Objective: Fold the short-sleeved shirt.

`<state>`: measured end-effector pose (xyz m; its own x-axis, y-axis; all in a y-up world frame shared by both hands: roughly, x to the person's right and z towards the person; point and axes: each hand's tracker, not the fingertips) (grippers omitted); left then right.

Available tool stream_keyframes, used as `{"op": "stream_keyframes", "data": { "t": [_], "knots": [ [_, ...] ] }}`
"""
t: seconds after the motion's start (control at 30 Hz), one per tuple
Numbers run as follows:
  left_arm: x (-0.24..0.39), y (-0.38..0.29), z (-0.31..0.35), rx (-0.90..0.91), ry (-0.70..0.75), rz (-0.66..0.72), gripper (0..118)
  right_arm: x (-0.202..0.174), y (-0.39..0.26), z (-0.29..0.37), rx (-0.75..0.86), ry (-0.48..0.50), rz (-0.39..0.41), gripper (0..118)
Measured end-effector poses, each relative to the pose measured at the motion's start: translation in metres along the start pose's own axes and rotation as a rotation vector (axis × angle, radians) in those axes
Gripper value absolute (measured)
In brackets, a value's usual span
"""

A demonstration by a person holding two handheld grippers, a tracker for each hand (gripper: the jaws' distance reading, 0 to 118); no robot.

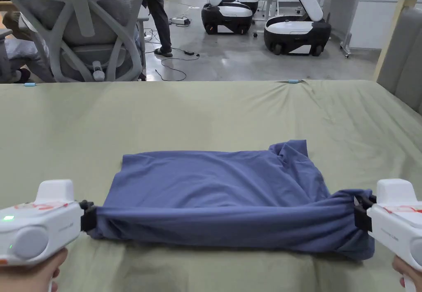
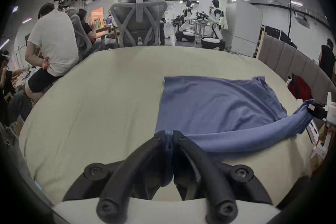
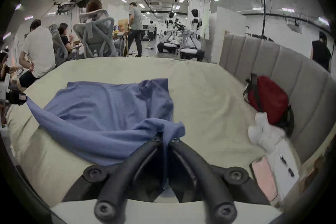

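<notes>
At near left, the left hand-held gripper [image 1: 87, 216], jaws clamped on a corner of the blue shirt [image 1: 214, 190]; the right hand-held gripper [image 1: 362, 213] likewise clamped on the opposite corner. Shirt's near edge lifted taut between them, remainder lying on the green-sheeted bed [image 1: 206, 111]. Red bag [image 3: 269, 98] by the headboard.
</notes>
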<state>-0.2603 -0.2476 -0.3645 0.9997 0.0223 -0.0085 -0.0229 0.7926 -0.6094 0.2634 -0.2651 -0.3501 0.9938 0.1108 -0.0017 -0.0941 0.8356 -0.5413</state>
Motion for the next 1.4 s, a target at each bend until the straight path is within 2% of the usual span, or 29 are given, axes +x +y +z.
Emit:
{"op": "stream_keyframes", "data": {
  "t": [0.23, 0.37, 0.4, 0.43, 0.47, 0.5, 0.53, 0.57, 0.6, 0.67, 0.73, 0.77, 0.8, 0.83, 0.87, 0.9, 0.93, 1.0, 1.1, 1.37, 1.4],
  "knots": [
    [0.004, 0.024, -0.102, -0.126, 0.014, 0.090, 5, -0.006, 0.010, -0.099, -0.107, -0.044, -0.003, 3],
    [0.006, 0.013, -0.113, -0.158, 0.028, 0.088, 6, -0.004, -0.002, -0.116, -0.163, -0.035, -0.025, 4],
    [0.007, 0.011, -0.105, -0.137, 0.029, 0.094, 10, -0.003, -0.003, -0.113, -0.165, -0.028, -0.033, 19],
    [0.007, 0.008, -0.098, -0.101, 0.034, 0.099, 20, -0.003, -0.002, -0.108, -0.170, -0.023, -0.039, 44],
    [0.008, 0.006, -0.090, -0.070, 0.045, 0.102, 37, -0.004, 0.000, -0.100, -0.173, -0.025, -0.046, 74],
    [0.010, 0.005, -0.080, -0.035, 0.068, 0.095, 58, -0.006, 0.002, -0.089, -0.167, -0.031, -0.049, 97],
    [0.012, 0.004, -0.071, 0.005, 0.075, 0.088, 58, -0.010, 0.003, -0.074, -0.135, -0.032, -0.062, 97],
    [0.015, 0.002, -0.060, 0.041, 0.068, 0.084, 65, -0.016, 0.005, -0.059, -0.087, -0.013, -0.070, 102],
    [0.022, 0.000, -0.045, 0.084, 0.045, 0.079, 80, -0.026, 0.006, -0.040, -0.052, 0.015, -0.065, 108],
    [0.035, -0.007, -0.017, 0.130, -0.003, 0.045, 95, -0.043, 0.004, -0.013, -0.029, 0.037, -0.061, 107],
    [0.050, -0.019, 0.006, 0.126, -0.033, 0.031, 94, -0.069, -0.002, 0.012, -0.021, 0.085, -0.023, 106],
    [0.056, -0.026, 0.016, 0.123, -0.064, 0.017, 89, -0.078, -0.007, 0.021, -0.026, 0.102, -0.022, 102],
    [0.059, -0.032, 0.018, 0.117, -0.079, 0.013, 70, -0.087, -0.012, 0.028, -0.034, 0.131, -0.025, 83],
    [0.065, -0.038, 0.022, 0.109, -0.074, -0.003, 40, -0.095, -0.017, 0.033, -0.041, 0.139, -0.031, 58],
    [0.073, -0.046, 0.025, 0.098, -0.059, -0.045, 3, -0.105, -0.022, 0.034, -0.044, 0.127, -0.029, 24],
    [0.079, -0.052, 0.029, 0.104, -0.041, -0.082, 0, -0.113, -0.028, 0.035, -0.054, 0.115, -0.009, 0],
    [0.075, -0.056, 0.023, 0.101, -0.049, -0.067, 0, -0.118, -0.032, 0.039, -0.058, 0.099, 0.027, 0],
    [0.070, -0.060, 0.025, 0.049, -0.116, -0.027, 0, -0.121, -0.036, 0.043, -0.070, 0.135, 0.010, 0],
    [0.056, -0.066, 0.026, 0.058, -0.068, -0.038, 0, -0.124, -0.040, 0.051, -0.054, 0.121, 0.011, 0],
    [-0.002, -0.066, 0.000, 0.010, -0.031, 0.088, 0, -0.110, -0.036, 0.051, -0.041, 0.116, -0.030, 0],
    [-0.006, -0.061, -0.006, 0.011, -0.035, 0.091, 20, -0.107, -0.037, 0.051, -0.043, 0.115, -0.032, 0]
  ]
}}
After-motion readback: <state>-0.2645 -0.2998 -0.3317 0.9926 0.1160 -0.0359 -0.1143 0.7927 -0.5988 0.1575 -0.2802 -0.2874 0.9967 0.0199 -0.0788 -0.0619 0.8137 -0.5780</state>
